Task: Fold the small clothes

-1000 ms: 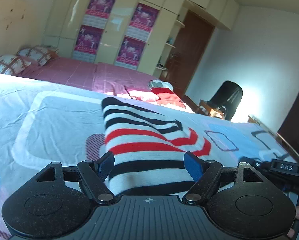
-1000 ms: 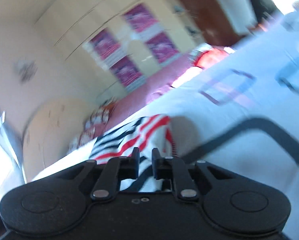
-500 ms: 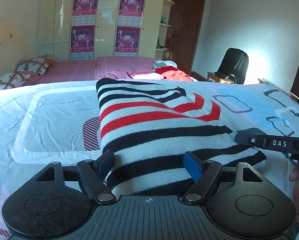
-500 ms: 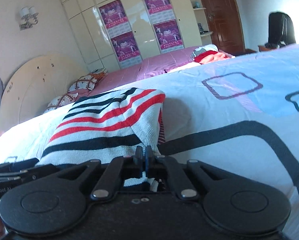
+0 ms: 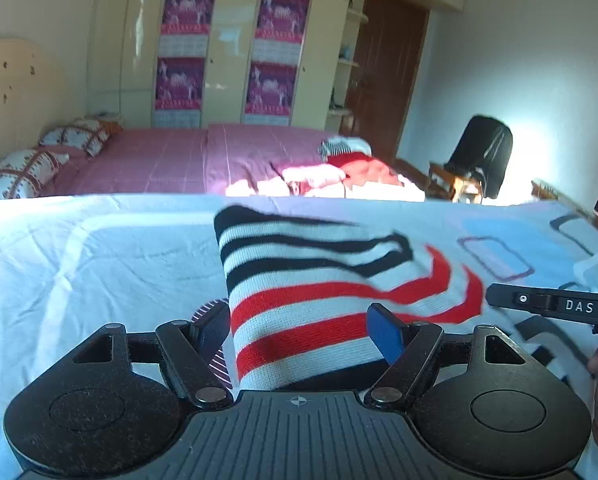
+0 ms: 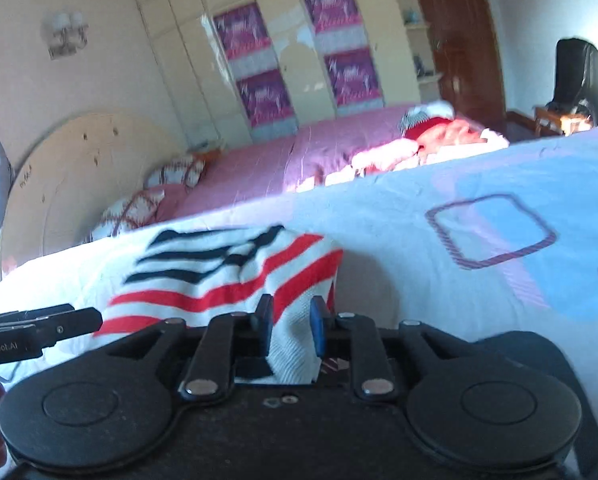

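The striped knit garment (image 5: pixel 323 292) lies folded on the bed (image 5: pixel 79 264), between the wide-apart left tool (image 5: pixel 305 330) and the right tool (image 6: pixel 291 322), whose jaws have just been parting off its corner, apparently releasing the fold.

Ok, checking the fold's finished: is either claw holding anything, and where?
Nothing firmly. Right claw: jaws have just been opening, striped sweater near corner between them; left claw open, straddling its edge.

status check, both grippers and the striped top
Left gripper open around the striped top. Right gripper just opening, cloth between its jaws. Nothing in the way.
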Motion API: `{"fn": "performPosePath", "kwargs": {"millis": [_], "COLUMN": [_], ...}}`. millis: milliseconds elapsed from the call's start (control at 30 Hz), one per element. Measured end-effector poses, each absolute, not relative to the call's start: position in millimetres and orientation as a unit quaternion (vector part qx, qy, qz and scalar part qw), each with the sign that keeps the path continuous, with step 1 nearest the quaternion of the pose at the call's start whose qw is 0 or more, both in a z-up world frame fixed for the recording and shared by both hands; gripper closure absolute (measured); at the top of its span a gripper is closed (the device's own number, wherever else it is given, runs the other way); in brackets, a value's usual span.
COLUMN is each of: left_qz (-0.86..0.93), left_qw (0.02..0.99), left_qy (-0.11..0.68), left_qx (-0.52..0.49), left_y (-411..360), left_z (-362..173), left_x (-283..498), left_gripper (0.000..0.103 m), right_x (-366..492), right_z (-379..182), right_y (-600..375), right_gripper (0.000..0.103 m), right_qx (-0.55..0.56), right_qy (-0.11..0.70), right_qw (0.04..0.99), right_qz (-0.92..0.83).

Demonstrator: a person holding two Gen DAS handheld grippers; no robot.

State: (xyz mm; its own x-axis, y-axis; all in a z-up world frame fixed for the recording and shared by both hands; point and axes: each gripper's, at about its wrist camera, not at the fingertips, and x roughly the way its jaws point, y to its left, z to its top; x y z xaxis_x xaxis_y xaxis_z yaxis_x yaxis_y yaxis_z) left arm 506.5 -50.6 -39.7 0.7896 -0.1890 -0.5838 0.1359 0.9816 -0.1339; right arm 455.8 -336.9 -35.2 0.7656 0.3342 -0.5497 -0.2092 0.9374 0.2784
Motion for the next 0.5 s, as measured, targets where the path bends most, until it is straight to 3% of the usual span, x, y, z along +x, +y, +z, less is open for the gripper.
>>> {"fn": "performPosePath", "kwargs": {"millis": [67, 133, 233, 433, 500], "left_qz": [-0.088, -0.086, -0.081, -0.113, -0.101], "left_qw": [0.932, 0.925, 0.924, 0.917, 0.919], "left_qy": [0.349, 0.357, 0.354, 0.359, 0.362], "left_qx": [-0.048, -0.099, -0.123, -0.131, -0.122], "left_y": [-49.1, -34.9, -23.2, -18.1, -18.6], "left_z": [-62.3, -74.4, -66.0, -62.8, -64.4], "left_x": [519.5, 520.2, 507.5, 476.5, 476.9], "left_gripper": [0.027, 0.017, 0.018, 0.018, 0.018], "right_x": [470.9, 473.3, 464.7, 440.1, 441.2], "right_z": [-53.6, -58.2, -48.4, -47.3, -58.0], "right_y": [-331.4, -340.4, -361.0, -398.7, -396.3], "right_gripper": [0.073, 0.065, 0.065, 0.069, 0.083], "right_qx": [0.068, 0.088, 0.137, 0.235, 0.261], "right_qy": [0.338, 0.339, 0.341, 0.344, 0.375], "right_qw": [0.928, 0.926, 0.918, 0.888, 0.862], "right_qz": [0.139, 0.141, 0.152, 0.195, 0.219]}}
